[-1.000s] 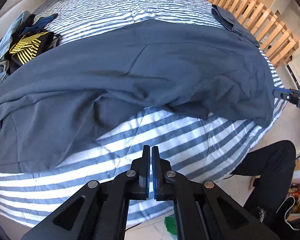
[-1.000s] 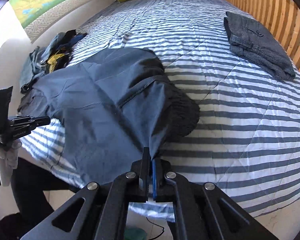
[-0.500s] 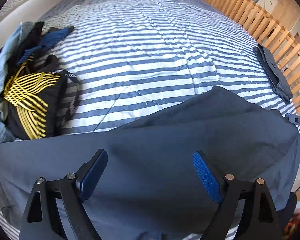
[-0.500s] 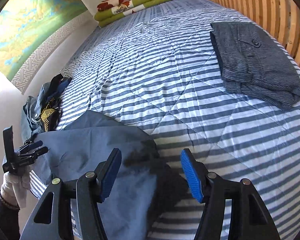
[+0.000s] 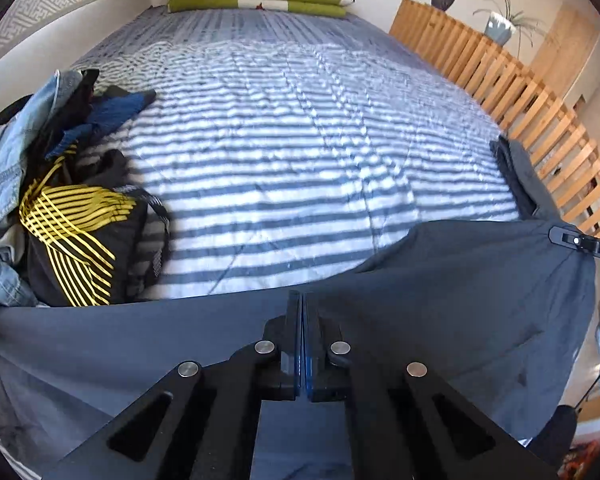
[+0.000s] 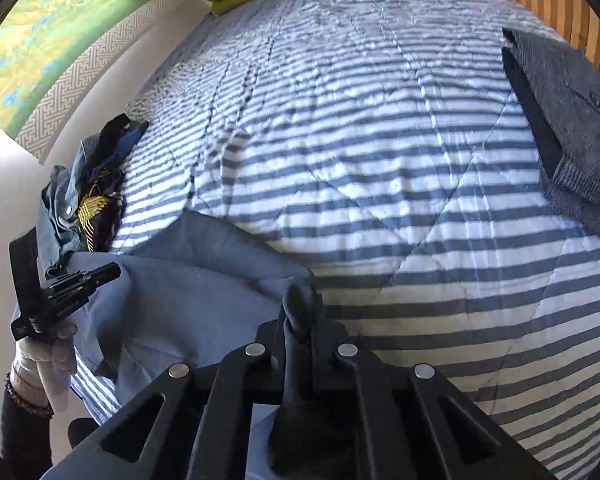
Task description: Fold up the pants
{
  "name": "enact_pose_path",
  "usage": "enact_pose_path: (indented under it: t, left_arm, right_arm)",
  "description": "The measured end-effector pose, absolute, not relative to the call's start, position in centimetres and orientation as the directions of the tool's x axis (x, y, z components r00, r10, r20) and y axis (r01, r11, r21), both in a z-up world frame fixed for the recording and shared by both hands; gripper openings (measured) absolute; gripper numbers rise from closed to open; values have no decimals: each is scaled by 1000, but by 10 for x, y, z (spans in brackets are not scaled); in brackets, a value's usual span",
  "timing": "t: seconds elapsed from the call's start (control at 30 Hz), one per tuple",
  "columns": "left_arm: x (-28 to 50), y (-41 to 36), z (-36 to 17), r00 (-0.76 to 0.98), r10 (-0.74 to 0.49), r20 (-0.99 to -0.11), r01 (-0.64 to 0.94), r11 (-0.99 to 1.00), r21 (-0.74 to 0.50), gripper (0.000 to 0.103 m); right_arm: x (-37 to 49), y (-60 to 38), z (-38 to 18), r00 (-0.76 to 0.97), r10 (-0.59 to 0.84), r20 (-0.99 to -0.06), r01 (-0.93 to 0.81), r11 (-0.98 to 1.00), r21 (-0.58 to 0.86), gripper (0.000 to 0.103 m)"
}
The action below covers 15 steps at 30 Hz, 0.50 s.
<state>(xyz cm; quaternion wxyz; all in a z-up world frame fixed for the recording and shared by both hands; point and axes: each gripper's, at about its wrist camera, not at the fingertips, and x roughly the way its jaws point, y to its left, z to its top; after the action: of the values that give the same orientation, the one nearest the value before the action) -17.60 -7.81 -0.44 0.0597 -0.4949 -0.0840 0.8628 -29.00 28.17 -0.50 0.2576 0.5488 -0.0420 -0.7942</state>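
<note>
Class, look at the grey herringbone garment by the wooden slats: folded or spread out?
Folded: the grey herringbone garment lies as a compact stacked rectangle, layered edges showing.

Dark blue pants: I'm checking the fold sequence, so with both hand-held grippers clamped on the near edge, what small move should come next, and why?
Probably carry the dark blue pants forward over the striped bedspread. The left hand-held gripper and right hand-held gripper are shut on the fabric, which hangs stretched between them, and open bed lies ahead.
</note>
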Motion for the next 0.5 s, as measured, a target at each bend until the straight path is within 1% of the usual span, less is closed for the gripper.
enact_pose_path:
  t: [0.1,0.17,0.23,0.3,0.33,0.37,0.4,0.43,0.47,0.5]
  left_arm:
    - [-172,-82,26,-529,166,-832,-30,-984,-177,0]
    - [-164,-80,44,-555,108,-825,-37,-994,-105,0]
    - [-154,-80,62,-588,128,-798,-48,-991,-124,0]
    - [-137,-86,78,-622,134,-771,-41,-989,-139,0]
    - [-127,-88,84,-635,150,-758,-53,-987,-151,0]
    - [-118,-92,87,-643,154,-750,-57,-986,-154,0]
    - [-112,-94,89,-644,161,-748,-65,-986,-156,2]
    - [-104,-93,87,-639,177,-749,-80,-983,-163,10]
    - [-100,-91,81,-622,192,-759,-92,-981,-172,16]
    - [-99,-87,73,-603,197,-773,-99,-980,-172,32]
  right_arm:
    - [-295,275,54,-400,-462,-792,377,-870,317,4]
    - [-294,267,99,-493,-469,-733,402,-870,285,3]
    - [-284,259,149,-593,-476,-649,442,-866,232,2]
    - [-263,262,189,-641,-531,-555,500,-837,223,2]
    - [-249,267,200,-643,-555,-528,531,-819,215,2]
    - [-233,273,204,-638,-568,-521,556,-807,199,2]
    - [-217,280,199,-624,-577,-527,575,-796,190,2]
    - [-201,289,186,-599,-584,-548,590,-784,191,2]
    - [-187,299,163,-561,-582,-589,594,-779,204,2]
    - [-175,308,134,-514,-566,-644,587,-780,217,2]
